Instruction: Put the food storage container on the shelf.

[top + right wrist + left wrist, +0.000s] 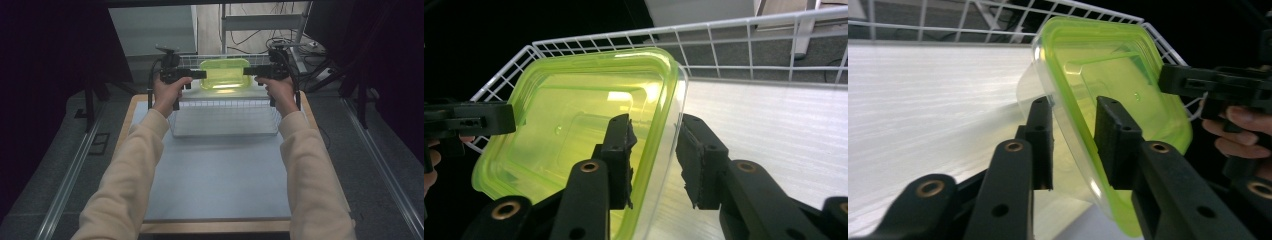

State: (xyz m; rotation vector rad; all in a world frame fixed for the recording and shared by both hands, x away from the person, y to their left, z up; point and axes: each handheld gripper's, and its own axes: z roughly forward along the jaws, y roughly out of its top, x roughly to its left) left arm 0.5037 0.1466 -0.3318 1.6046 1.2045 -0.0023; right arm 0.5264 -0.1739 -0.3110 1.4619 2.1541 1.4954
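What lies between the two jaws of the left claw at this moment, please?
In the left gripper view, the green-lidded edge of the clear container runs between the left claw jaws. The pads seem to stand slightly clear of it on both sides.

One green-lidded container (224, 73), one wire basket (225, 117), two hand-held grippers.

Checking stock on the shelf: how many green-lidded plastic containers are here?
1. A clear rectangular plastic container with a lime-green lid stands tilted on the white wire shelf, between the left hand-held gripper and the right one.
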